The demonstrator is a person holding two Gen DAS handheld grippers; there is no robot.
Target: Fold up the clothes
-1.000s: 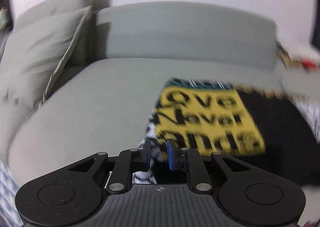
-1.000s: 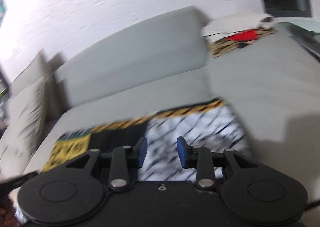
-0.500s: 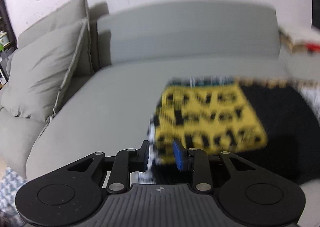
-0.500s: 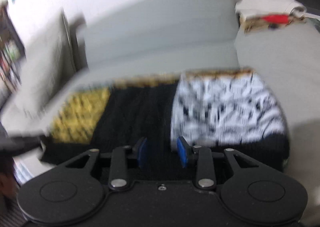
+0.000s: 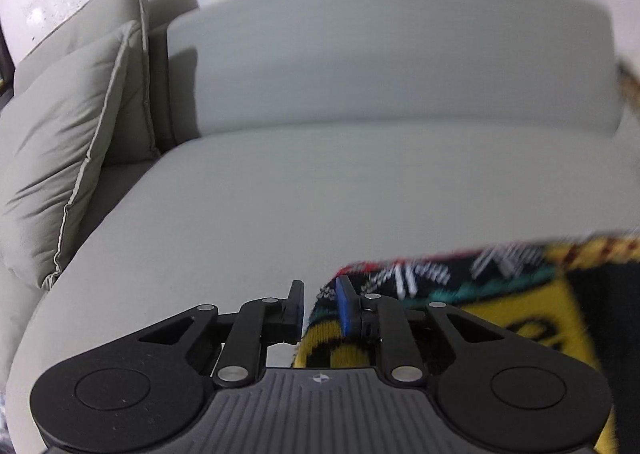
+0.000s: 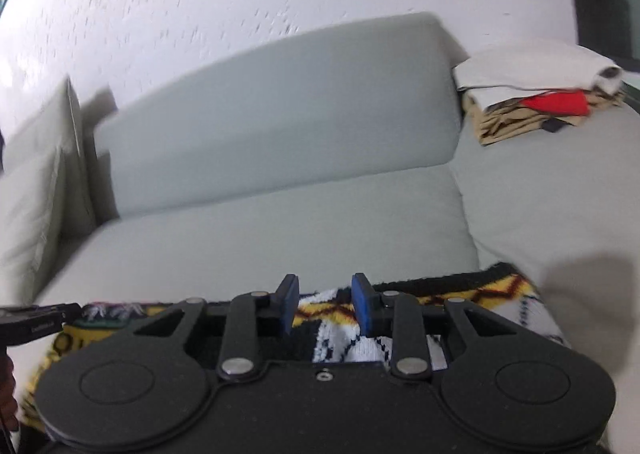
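Across the lower right of both views, the patterned sweater (image 5: 500, 294) lies on the grey sofa (image 5: 320, 194). Its edge sits in the left gripper (image 5: 320, 304), jaws closing, gap small, can't tell if they pinch it. Right gripper (image 6: 325, 304) is closing too, sweater edge between its 2 blue pads (image 6: 360, 304), clear gap.
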